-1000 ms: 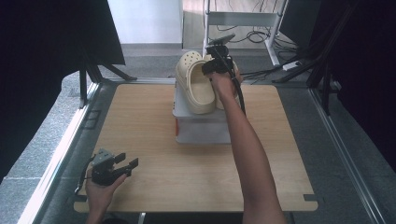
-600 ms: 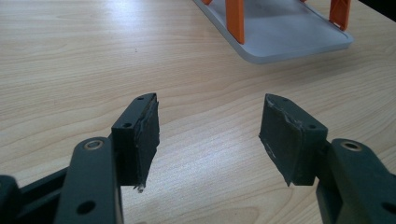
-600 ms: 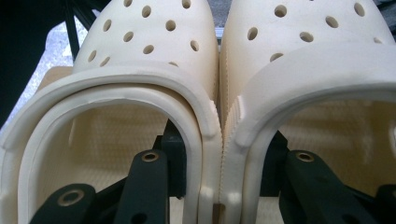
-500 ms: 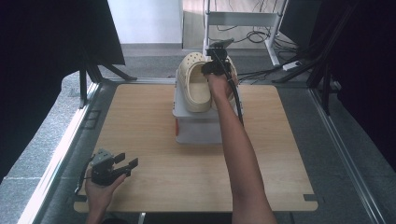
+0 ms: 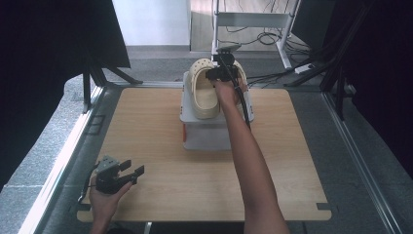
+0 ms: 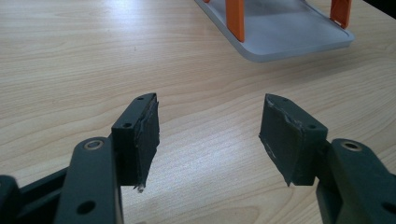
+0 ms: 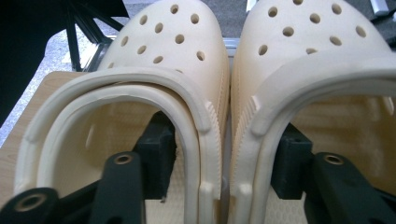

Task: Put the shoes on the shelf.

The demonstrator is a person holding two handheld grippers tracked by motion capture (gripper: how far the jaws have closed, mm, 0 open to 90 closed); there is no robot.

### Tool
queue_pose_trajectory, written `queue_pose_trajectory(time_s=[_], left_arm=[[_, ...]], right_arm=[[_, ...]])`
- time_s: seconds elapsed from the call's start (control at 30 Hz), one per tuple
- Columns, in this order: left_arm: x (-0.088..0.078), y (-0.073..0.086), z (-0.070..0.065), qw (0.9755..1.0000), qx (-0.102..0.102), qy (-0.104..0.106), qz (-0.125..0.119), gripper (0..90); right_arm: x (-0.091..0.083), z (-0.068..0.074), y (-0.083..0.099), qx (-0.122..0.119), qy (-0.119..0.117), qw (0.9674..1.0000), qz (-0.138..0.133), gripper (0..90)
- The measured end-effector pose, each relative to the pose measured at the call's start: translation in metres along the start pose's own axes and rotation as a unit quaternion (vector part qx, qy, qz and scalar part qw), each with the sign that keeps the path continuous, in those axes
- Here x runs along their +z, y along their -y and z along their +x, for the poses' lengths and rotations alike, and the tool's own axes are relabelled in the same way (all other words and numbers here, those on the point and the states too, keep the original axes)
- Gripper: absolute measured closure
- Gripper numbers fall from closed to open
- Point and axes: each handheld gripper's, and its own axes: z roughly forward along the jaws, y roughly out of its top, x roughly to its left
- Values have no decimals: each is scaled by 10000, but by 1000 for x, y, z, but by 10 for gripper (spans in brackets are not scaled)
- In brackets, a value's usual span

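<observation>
Foam clogs (image 7: 196, 116) look light and bendy; grab their touching side walls. Right tongs (image 7: 224, 163) have just opened, one jaw inside each clog, letting go; left tongs (image 6: 210, 135) open, empty.

This looks like a lab or test room set up for recording. A plain wooden tabletop (image 5: 160, 141) stands inside a metal frame (image 5: 348, 141), with dark curtains (image 5: 48, 53) hanging on the left and right (they close the workspace off on both sides). The floor (image 5: 29, 161) around it is grey and speckled. At the far end stands a white metal stand (image 5: 253, 19), and loose black cables (image 5: 265, 78) and a power strip (image 5: 304, 68) lie on the floor near it. Black tripod-like legs (image 5: 100, 75) stand at the far left corner of the tabletop.
</observation>
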Motion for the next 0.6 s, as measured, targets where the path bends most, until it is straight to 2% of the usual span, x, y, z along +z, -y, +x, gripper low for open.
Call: queue_pose_trajectory(time_s=[0.2,0.33,0.5,0.6], left_arm=[[0,0,0,10000,9,10,9,382],[1,0,-1,10000,16,12,12,382],[0,0,-2,10000,29,-2,7,381],[0,0,-3,10000,36,-2,4,382]], right_arm=[[-10,-4,1,-125,-191,9997,-40,410],[-19,-9,3,-333,-248,9991,-111,391],[-33,-19,8,-417,-468,9977,-257,389],[-42,-27,14,-492,-664,9958,-389,393]])
